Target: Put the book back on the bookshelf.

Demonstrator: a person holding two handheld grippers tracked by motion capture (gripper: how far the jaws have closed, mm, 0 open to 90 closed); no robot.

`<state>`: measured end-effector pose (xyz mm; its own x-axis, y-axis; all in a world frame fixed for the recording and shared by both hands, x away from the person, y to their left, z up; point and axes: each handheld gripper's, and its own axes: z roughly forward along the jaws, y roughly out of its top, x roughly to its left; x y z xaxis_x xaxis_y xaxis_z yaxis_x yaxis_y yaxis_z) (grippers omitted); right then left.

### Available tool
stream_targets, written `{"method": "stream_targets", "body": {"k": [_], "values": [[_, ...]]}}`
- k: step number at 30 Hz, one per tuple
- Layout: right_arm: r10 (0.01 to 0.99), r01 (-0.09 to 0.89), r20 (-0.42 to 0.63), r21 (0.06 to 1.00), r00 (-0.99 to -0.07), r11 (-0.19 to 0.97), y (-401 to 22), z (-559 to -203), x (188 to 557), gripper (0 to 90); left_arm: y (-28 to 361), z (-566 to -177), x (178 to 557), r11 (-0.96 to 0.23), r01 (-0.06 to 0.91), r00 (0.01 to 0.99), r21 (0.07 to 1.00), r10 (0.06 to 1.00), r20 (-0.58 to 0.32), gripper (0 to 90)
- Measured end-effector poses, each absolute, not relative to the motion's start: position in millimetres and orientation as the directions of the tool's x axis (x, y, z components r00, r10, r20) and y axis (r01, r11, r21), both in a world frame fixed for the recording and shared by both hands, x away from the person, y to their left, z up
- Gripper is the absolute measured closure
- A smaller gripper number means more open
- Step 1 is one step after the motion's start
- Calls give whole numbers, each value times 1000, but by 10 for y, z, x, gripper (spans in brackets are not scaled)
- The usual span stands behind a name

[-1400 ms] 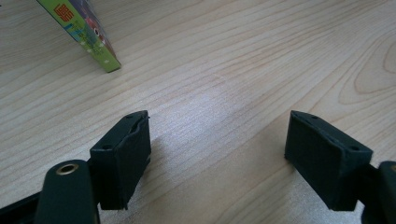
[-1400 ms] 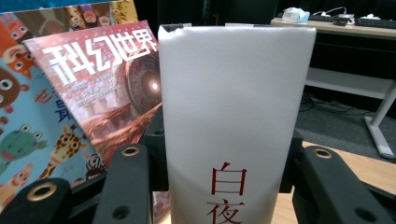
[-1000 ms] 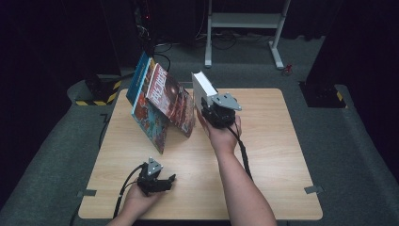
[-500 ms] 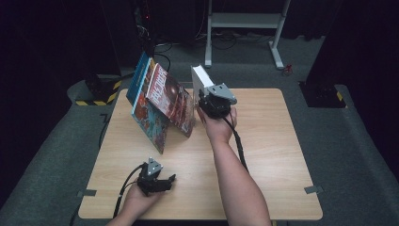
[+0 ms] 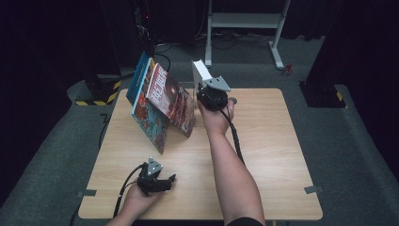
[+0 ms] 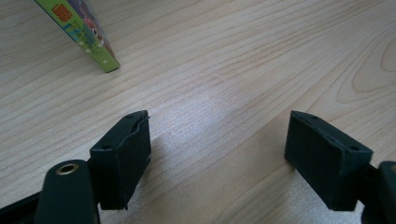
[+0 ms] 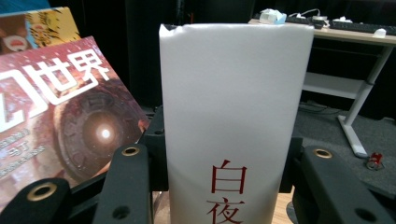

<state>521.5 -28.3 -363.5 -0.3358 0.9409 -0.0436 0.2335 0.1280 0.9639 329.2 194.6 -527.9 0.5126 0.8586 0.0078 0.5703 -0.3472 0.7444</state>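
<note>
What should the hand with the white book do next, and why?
Probably carry the white book a little further toward the leaning books and stand it beside them. The right gripper grips it upright, just next to that row, above the table.

This looks like a lab or recording studio set up for filming. The landmark is a light wooden square bench (image 5: 263,155) standing on grey carpet (image 5: 357,141). All around the bench hang dark, black-curtained walls. Behind it stands a white metal-framed desk (image 5: 244,21), with loose black cables (image 5: 174,47) on the floor beside that. To the bench's far left lies a black-and-yellow striped floor marker (image 5: 94,100).
</note>
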Motion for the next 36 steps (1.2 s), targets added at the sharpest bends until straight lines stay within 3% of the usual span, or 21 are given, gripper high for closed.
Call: {"method": "stream_targets", "body": {"k": [36], "values": [[957, 239, -53, 963, -285, 125, -104, -3897, 5517, 544, 1949, -5276, 3291, -350, 573, 514, 741, 858, 7, 226]]}}
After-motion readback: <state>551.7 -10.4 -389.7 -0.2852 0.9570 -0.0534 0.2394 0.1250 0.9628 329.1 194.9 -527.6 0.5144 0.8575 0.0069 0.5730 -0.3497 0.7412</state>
